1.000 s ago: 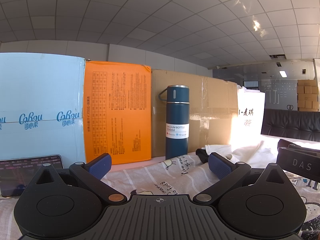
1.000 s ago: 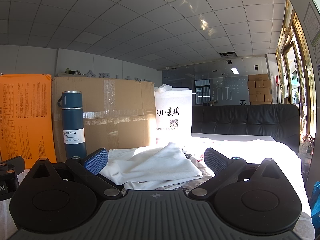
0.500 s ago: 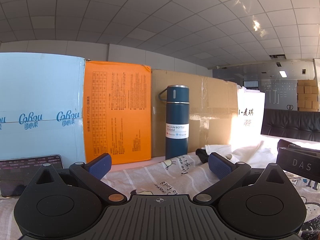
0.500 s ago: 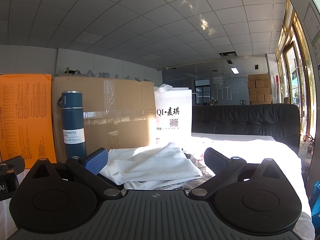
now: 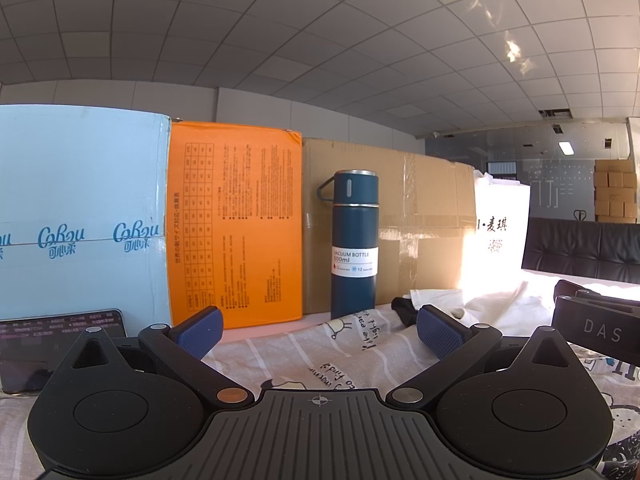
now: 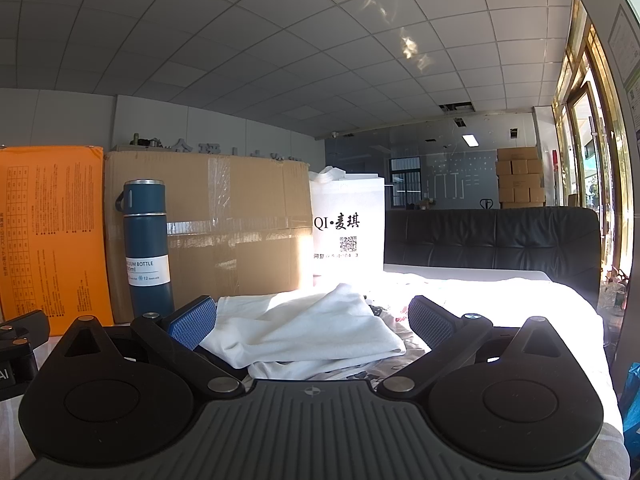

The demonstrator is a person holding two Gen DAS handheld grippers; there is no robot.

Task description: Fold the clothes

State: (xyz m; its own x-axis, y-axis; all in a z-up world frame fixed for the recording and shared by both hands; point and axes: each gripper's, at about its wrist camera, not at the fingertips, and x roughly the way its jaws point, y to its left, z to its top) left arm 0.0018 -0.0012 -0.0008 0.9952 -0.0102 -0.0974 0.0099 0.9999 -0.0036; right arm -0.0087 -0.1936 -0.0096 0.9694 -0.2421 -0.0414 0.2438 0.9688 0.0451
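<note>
While both tongs gape, white garment [image 6: 308, 328] lies crumpled — ungripped

the vacuum bottle [image 5: 354, 244] is dark teal with a white label and silver rings. behind it stand a pale blue box [image 5: 82, 216] with blue lettering, an orange box [image 5: 236, 224] printed in black, and a plain brown cardboard box [image 5: 424, 224]. the shirt [image 6: 308, 328] is white. the cloth [image 5: 320, 352] is pale grey, striped, with cartoon lettering.

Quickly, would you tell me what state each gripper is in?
Left gripper: open, holding nothing.
Right gripper: open, holding nothing; the white cloth lies between its fingers.
</note>
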